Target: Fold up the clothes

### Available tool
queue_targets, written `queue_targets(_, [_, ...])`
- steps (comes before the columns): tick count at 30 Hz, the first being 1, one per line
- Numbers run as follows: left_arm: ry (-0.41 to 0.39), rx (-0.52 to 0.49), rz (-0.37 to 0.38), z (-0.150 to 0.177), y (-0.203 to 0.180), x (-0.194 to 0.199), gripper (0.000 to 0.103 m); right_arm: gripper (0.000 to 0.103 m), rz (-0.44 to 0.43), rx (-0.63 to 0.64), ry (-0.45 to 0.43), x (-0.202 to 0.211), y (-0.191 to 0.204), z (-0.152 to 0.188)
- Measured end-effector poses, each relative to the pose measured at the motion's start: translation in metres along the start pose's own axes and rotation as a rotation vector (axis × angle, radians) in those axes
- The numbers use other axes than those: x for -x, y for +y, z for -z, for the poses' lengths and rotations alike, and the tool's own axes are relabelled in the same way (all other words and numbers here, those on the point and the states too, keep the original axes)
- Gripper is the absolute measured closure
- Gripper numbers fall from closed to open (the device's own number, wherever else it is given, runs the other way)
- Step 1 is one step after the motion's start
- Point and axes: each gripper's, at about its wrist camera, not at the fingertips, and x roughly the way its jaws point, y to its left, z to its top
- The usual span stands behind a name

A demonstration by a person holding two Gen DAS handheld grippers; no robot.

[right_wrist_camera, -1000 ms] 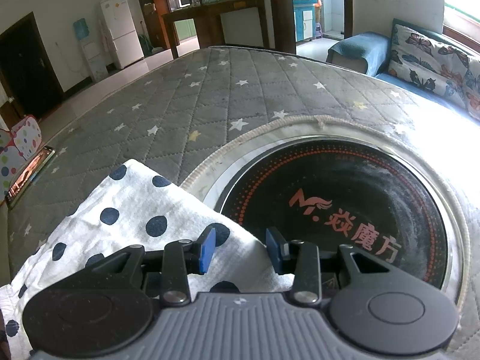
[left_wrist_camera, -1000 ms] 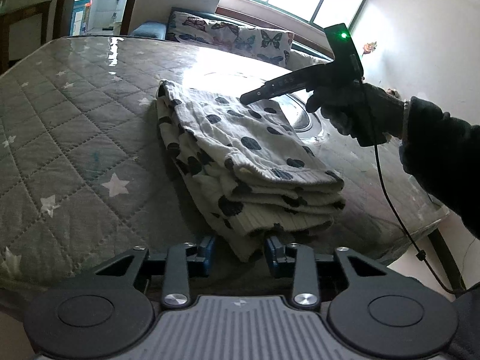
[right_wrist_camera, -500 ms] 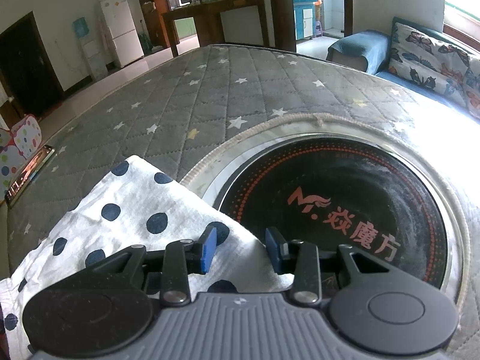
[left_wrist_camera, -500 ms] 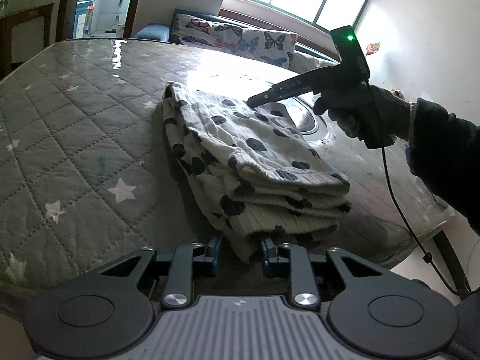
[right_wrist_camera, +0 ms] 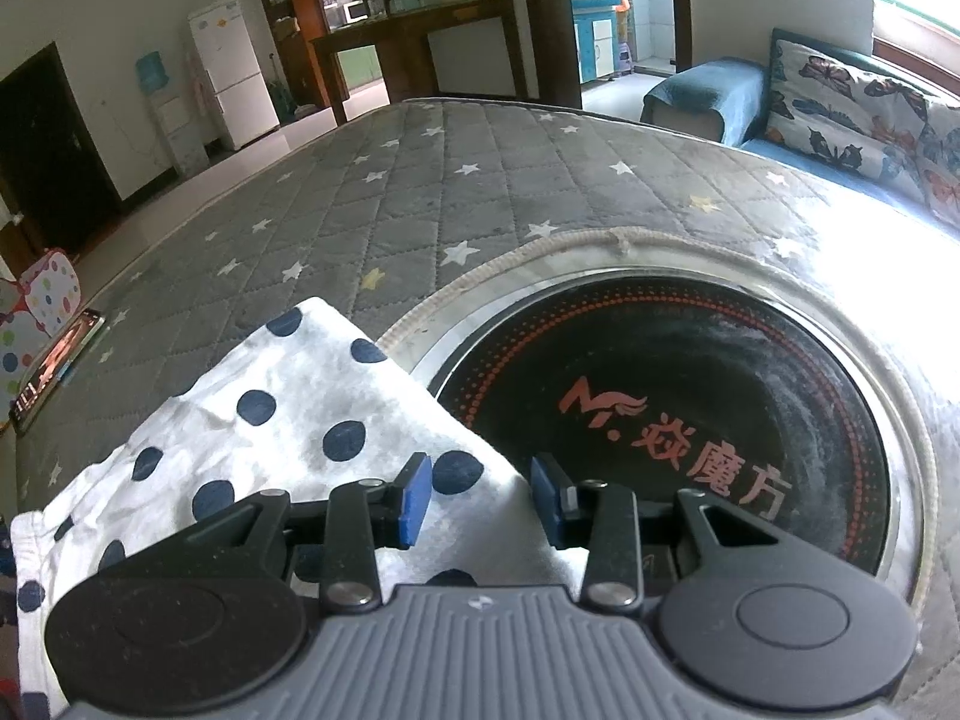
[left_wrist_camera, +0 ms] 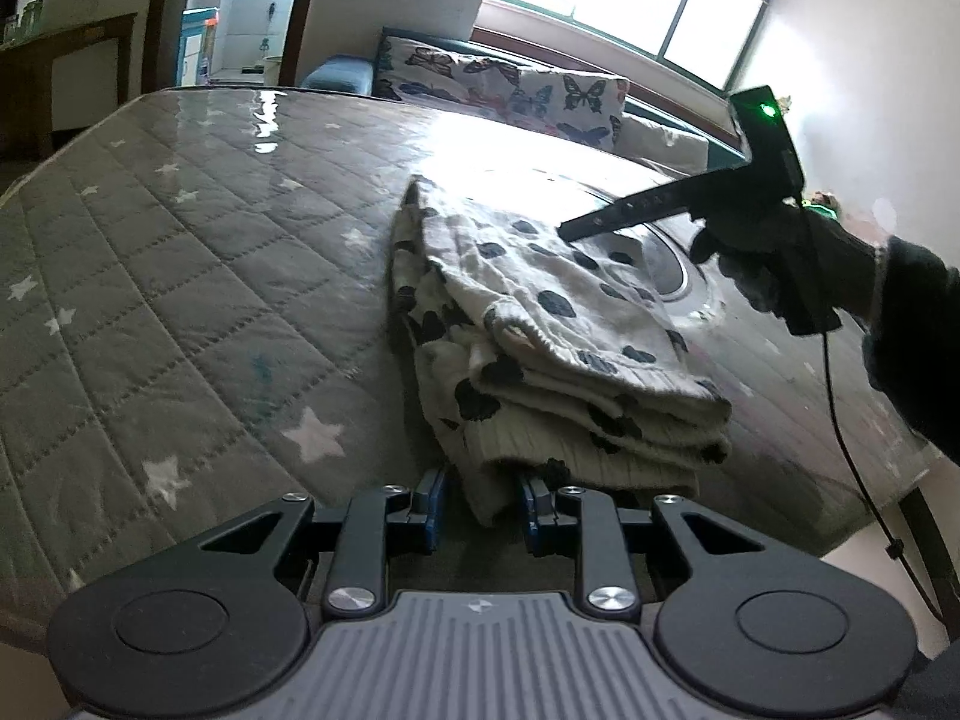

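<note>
My left tongs (left_wrist_camera: 477, 504) hang at the near edge of the tabletop (left_wrist_camera: 180, 276), their blue pads parted with the lowest corner of the folded jumper (left_wrist_camera: 540, 330) drooping between them; I cannot tell whether either pad touches the cloth, and they are not closed on it. The spotted jumper lies in a thick stack of layers on the quilted cover, its long axis running straight away from these tongs toward the round black cooker plate (right_wrist_camera: 690, 420). My right tongs (right_wrist_camera: 480, 495) hover low over the far end of the stack, pads also apart and gripping nothing, with the jumper's edge beneath them and the plate just beyond. The left is the nearer to a loose edge, so I judge any last tidying or lifting starts from that hanging corner.
</note>
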Motion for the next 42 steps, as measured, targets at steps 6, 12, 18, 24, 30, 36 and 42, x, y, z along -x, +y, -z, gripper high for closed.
queue_targets(6, [-0.005, 0.011, -0.013, -0.009, 0.011, -0.006, 0.076, 0.066, 0.005, -0.018, -0.009, 0.001, -0.003, 0.003])
queue_targets(12, [-0.007, 0.016, -0.021, -0.015, 0.017, -0.010, 0.076, 0.066, 0.018, -0.039, -0.030, 0.001, -0.009, 0.004])
queue_targets(18, [-0.008, 0.017, -0.040, -0.025, 0.021, -0.015, 0.076, 0.066, 0.010, -0.037, -0.015, 0.000, -0.007, 0.006])
queue_targets(24, [-0.010, 0.021, -0.050, -0.034, 0.024, -0.021, 0.076, 0.086, 0.026, -0.043, -0.020, 0.005, -0.008, 0.010])
queue_targets(30, [-0.014, 0.018, -0.057, -0.044, 0.029, -0.031, 0.076, 0.095, 0.082, -0.047, -0.035, 0.013, -0.006, 0.017])
queue_targets(36, [-0.015, 0.018, -0.064, -0.059, 0.033, -0.046, 0.077, 0.097, 0.139, -0.060, -0.045, 0.023, -0.008, 0.026])
queue_targets(42, [-0.019, 0.006, -0.059, -0.077, 0.031, -0.067, 0.078, 0.097, 0.213, -0.105, -0.062, 0.039, -0.015, 0.043])
